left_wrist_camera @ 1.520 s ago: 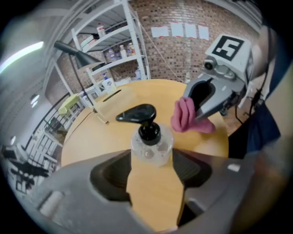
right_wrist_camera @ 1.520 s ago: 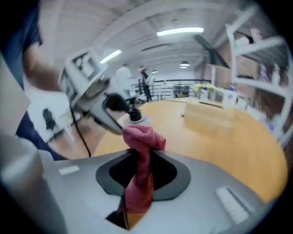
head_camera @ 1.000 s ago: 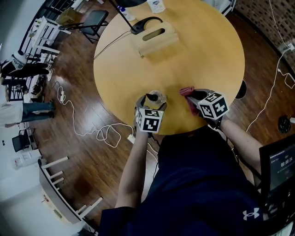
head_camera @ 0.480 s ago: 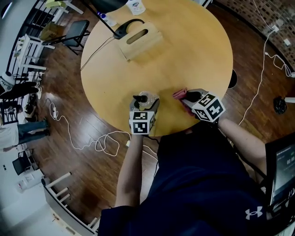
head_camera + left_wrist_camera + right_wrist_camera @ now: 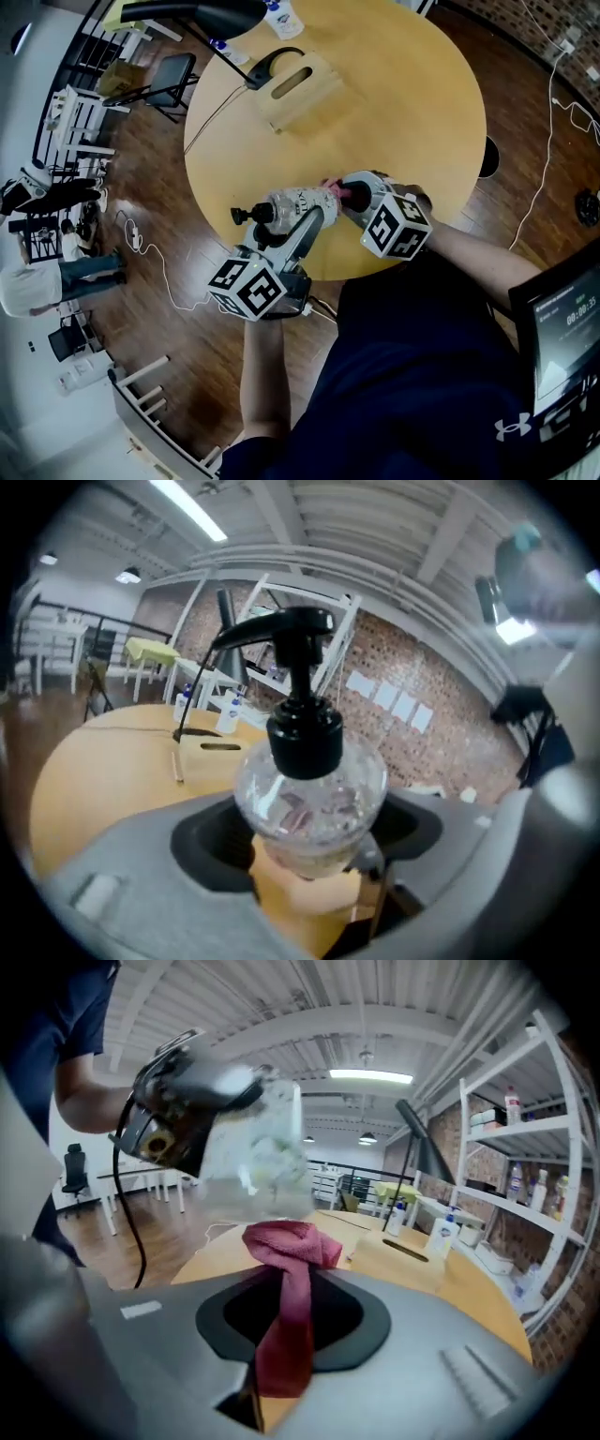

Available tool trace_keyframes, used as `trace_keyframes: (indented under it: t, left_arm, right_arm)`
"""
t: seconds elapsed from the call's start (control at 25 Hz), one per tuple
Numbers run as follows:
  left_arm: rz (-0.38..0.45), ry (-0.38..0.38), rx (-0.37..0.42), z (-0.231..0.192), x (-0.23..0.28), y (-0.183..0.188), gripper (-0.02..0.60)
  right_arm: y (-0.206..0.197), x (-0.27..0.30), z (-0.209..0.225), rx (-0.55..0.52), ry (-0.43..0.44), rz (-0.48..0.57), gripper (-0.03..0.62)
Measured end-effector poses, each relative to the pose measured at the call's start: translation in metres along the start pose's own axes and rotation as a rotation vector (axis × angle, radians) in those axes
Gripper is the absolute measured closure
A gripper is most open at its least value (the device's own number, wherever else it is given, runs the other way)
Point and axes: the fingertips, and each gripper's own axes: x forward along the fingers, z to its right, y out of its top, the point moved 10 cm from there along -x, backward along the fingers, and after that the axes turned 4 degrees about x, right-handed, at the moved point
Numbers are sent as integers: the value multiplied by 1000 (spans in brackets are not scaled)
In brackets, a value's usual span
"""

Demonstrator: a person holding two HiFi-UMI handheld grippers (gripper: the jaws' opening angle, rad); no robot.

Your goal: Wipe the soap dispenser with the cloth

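Observation:
A clear soap dispenser (image 5: 292, 203) with a black pump (image 5: 244, 215) lies tilted on its side above the round wooden table (image 5: 412, 103), pump pointing left. My left gripper (image 5: 300, 219) is shut on its body. In the left gripper view the bottle (image 5: 309, 799) fills the space between the jaws of that gripper (image 5: 309, 860), pump head (image 5: 281, 630) on top. My right gripper (image 5: 349, 194) is shut on a red cloth (image 5: 332, 189), which touches the bottle's base. In the right gripper view the cloth (image 5: 284, 1269) hangs from the right gripper (image 5: 281, 1335), just under the blurred bottle (image 5: 258, 1152).
At the far side of the table stands a wooden box (image 5: 302, 86) with a slot, beside a black lamp base (image 5: 273, 58) with its cable. Small bottles (image 5: 281, 13) stand at the far edge. A folding chair (image 5: 173, 75) and loose cables are on the floor at left.
The left gripper has lifted the dispenser off the table and tipped it sideways. The right gripper has brought the cloth left, up against the bottle's base.

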Motion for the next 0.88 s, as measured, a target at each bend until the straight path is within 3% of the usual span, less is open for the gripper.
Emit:
trace_keyframes:
  t: [0.08, 0.2, 0.28, 0.48, 0.56, 0.64, 0.76, 0.84, 0.88]
  left_arm:
    - [42, -2, -115, -2, -3, 1, 218]
    - [67, 31, -176, -16, -2, -7, 218]
    - [63, 50, -176, -23, -4, -14, 219]
    - [17, 9, -162, -11, -3, -25, 219]
    - [19, -1, -187, -4, 3, -28, 219]
    - [43, 11, -238, -5, 8, -32, 219]
    - [52, 91, -292, -23, 17, -51, 219]
    - [-10, 207, -251, -41, 27, -72, 221]
    - [-53, 276, -203, -49, 32, -83, 221]
  right_arm:
    - [3, 0, -23, -88, 85, 17, 510]
    - [2, -17, -47, -153, 178, 76, 510]
    - [3, -31, -40, -134, 166, 101, 510]
    - [-4, -30, 13, -73, -9, 64, 510]
    - [-8, -19, 15, -87, -10, 28, 510]
    - [-16, -12, 2, -87, 47, 0, 510]
    - [-34, -16, -29, -50, 200, -5, 510]
    - [-52, -17, -33, 42, 239, -50, 510]
    - [-62, -15, -27, 121, 215, -94, 510]
